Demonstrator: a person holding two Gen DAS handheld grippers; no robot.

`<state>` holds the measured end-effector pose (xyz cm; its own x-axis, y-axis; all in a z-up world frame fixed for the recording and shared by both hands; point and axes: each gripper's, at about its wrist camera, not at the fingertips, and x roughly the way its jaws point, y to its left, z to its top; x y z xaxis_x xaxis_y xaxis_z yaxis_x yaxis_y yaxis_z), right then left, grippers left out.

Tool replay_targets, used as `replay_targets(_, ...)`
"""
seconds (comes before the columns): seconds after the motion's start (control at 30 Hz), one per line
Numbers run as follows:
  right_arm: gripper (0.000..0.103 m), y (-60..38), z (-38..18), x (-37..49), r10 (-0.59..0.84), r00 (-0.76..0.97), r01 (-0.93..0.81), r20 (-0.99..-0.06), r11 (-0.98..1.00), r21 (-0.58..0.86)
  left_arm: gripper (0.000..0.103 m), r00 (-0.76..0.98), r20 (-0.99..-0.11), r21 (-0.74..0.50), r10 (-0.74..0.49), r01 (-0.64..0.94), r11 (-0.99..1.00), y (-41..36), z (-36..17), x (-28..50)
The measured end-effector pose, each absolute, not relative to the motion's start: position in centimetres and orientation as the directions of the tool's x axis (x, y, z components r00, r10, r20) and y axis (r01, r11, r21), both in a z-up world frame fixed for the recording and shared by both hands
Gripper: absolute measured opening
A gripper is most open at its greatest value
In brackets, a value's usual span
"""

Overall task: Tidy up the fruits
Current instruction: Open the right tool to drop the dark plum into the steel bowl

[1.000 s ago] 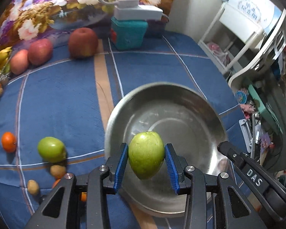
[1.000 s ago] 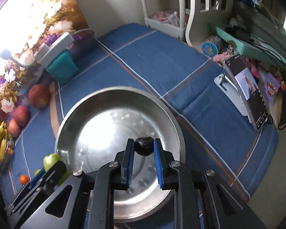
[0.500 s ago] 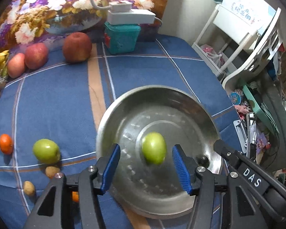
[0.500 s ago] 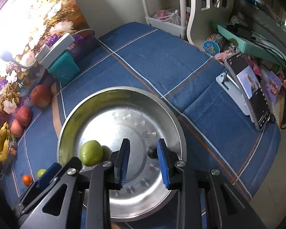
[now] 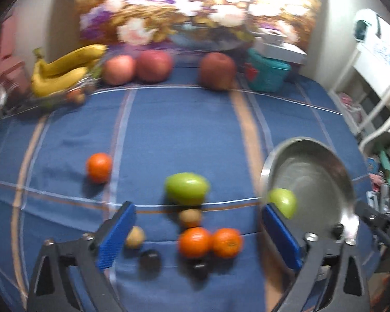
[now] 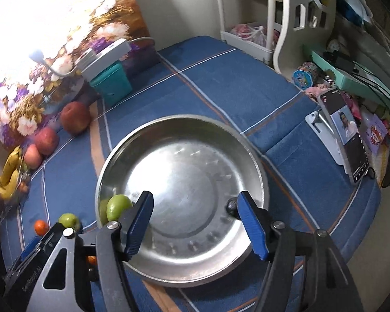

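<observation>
While both of my tools hover above it, the blue cloth-covered desk (image 6: 221, 78) with its thin crossing stripes fills most of what I see. On it sits the wide round steel basin (image 6: 187, 140), shallow and shiny. Along the far edge, under a flowered picture, lie a bunch of yellow bananas (image 5: 62, 70) and three red apples (image 5: 153, 65), with a teal plastic box (image 6: 111, 84) beside them.

My right hand-held gripper (image 6: 195, 223) hangs over the basin's near side, its blue pads spread wide and gripping nothing. My left hand-held gripper (image 5: 197, 236) is likewise spread apart and empty, above the loose fruit left of the basin.

One smooth green apple (image 6: 118, 206) rests inside the basin against its left wall. A second green apple (image 5: 187, 188) lies on the cloth just outside the rim. Nearby sit a pair of touching oranges (image 5: 209, 241), a lone orange (image 5: 98, 167) farther left, and two small brown fruits (image 5: 189, 217). A small dark round fruit (image 6: 231, 205) lies in the basin near the right pad.
</observation>
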<state>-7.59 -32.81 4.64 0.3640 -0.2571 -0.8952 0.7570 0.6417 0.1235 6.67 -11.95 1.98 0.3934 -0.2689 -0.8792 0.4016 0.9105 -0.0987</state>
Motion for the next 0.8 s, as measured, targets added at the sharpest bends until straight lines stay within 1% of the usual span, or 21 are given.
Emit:
replay_targets(0.23, 0.070, -30.3, 4.1, -6.3, -0.246, 0.351, 0.713, -0.904, 0.695, 0.088, 0.103, 0.424, -0.888, -0.048, -0.178, 0.299, 0.953, -6.9, 1.2, 7.5)
replay_targets(0.47, 0.070, -27.5, 4.3, -4.5, -0.233, 0.368, 0.654, -0.900, 0.753, 0.072, 0.103, 0.491, -0.864, 0.024, -0.110, 0.259, 0.966, -4.0, 2.0, 7.0)
replay_targets(0.57, 0.088, -26.2, 4.3, -3.6, -0.226, 0.374, 0.625, -0.899, 0.778, 0.065, 0.103, 0.510, -0.855, 0.041, -0.092, 0.243, 0.969, -2.8, 2.2, 7.2)
replay_targets(0.73, 0.090, -23.8, 4.2, -2.3, -0.170, 0.434, 0.558, -0.885, 0.822, 0.115, 0.103, 0.525, -0.847, 0.024, -0.086, 0.201, 0.979, -1.2, 2.9, 8.0)
replay_targets(0.77, 0.093, -23.4, 4.3, -2.0, -0.156, 0.451, 0.543, -0.879, 0.830, 0.131, 0.103, 0.532, -0.843, 0.027, -0.084, 0.198, 0.980, -0.8, 3.1, 8.2)
replay_targets(0.8, 0.097, -22.8, 4.3, -1.9, -0.137, 0.470, 0.524, -0.872, 0.838, 0.151, 0.103, 0.538, -0.839, 0.033, -0.080, 0.197, 0.980, -0.6, 3.1, 8.3)
